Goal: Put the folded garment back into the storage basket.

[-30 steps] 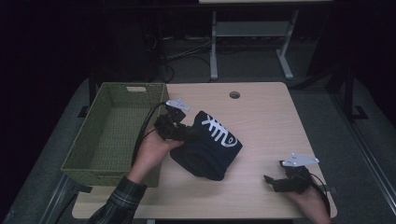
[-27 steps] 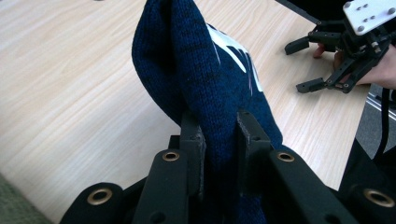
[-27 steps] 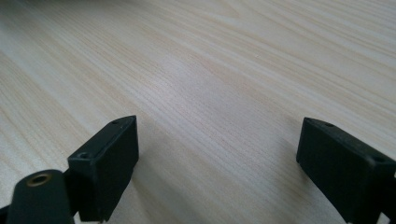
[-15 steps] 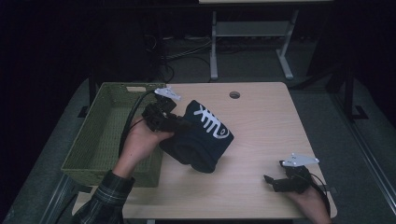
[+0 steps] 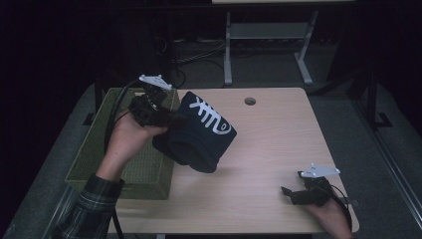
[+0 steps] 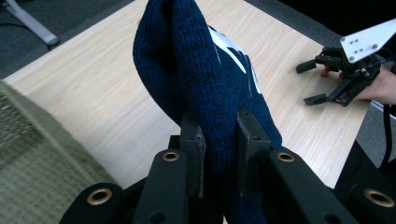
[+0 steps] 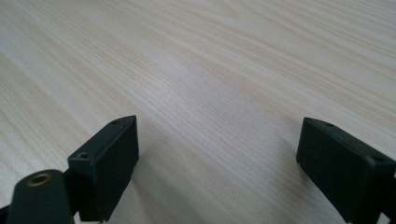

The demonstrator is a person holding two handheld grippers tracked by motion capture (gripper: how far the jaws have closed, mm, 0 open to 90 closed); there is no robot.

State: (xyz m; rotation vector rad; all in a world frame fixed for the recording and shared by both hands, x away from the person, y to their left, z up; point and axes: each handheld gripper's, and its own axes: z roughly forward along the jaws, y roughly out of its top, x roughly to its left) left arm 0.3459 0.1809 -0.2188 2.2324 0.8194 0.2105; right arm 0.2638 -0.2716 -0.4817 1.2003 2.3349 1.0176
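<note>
Jaws on my left gripper [image 6: 219, 140] are clamped on a bunched fold of the sweater [image 5: 199, 132], so that's the grip sorted. It's a dark blue chunky knit with a white fishbone print, soft and floppy, and it hangs down and away from my left jaws with its bottom edge near the surface [image 5: 278, 144], maybe just brushing it, hard to say. Long axis runs roughly straight out ahead of the jaws. What matters next, I reckon: the basket [image 5: 94, 164], olive woven and box-shaped, sits right under and beside my left hand [image 5: 127, 142], on the opposite side from the dangling knit, so a swing that way should drop it in. Right gripper [image 7: 219, 154] is well apart, resting low over bare pale wood, jaws wide with nothing between them.
</note>
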